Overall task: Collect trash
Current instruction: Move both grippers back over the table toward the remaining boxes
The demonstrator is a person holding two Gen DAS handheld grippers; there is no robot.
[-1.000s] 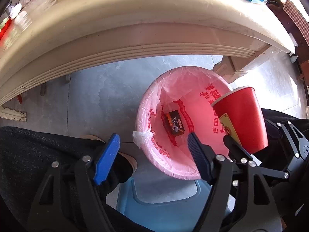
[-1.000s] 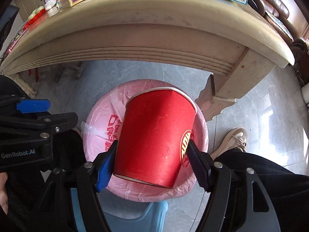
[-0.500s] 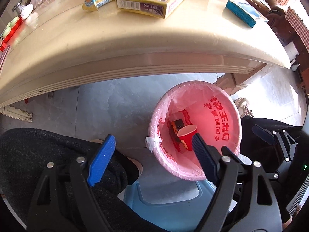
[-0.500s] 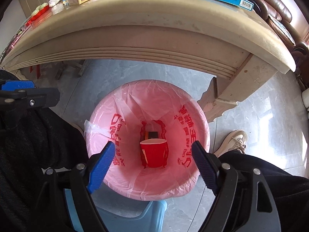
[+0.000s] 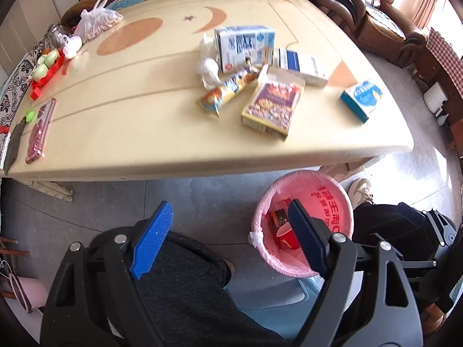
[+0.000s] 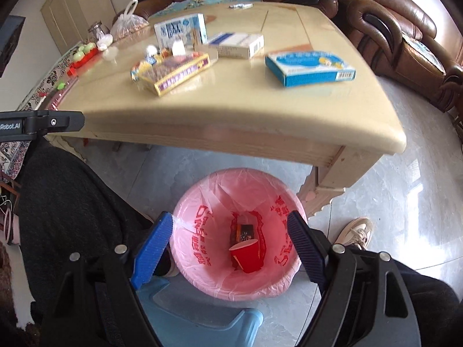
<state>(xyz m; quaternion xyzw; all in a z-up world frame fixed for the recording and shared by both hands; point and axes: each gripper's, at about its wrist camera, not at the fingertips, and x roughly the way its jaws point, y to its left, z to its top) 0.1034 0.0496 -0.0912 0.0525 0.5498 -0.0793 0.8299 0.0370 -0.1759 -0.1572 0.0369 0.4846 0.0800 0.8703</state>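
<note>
A pink-lined trash bin point(image 6: 277, 202) stands on the floor below the table's front edge; it also shows in the left wrist view point(image 5: 332, 182). A red paper cup point(image 6: 249, 256) and a dark packet point(image 6: 244, 231) lie inside it. My right gripper point(image 6: 228, 248) is open and empty above the bin. My left gripper point(image 5: 228, 240) is open and empty, left of the bin. On the beige table point(image 5: 130, 121) lie a purple box point(image 5: 273, 107), a snack wrapper point(image 5: 228, 88), a milk carton point(image 5: 244, 47), a white-blue box point(image 5: 302, 66) and a blue box point(image 6: 311, 68).
A bagged item point(image 5: 97, 24), a red tray with green pieces point(image 5: 46, 72) and a pink packet point(image 5: 40, 131) lie at the table's left. A blue stool point(image 6: 199, 321) is under me. Brown sofas point(image 6: 390, 23) stand behind. My knees and shoe point(image 6: 354, 231) flank the bin.
The right gripper opened and dropped the red cup into the bin. Both grippers then rose and tilted up, bringing the table top into view.
</note>
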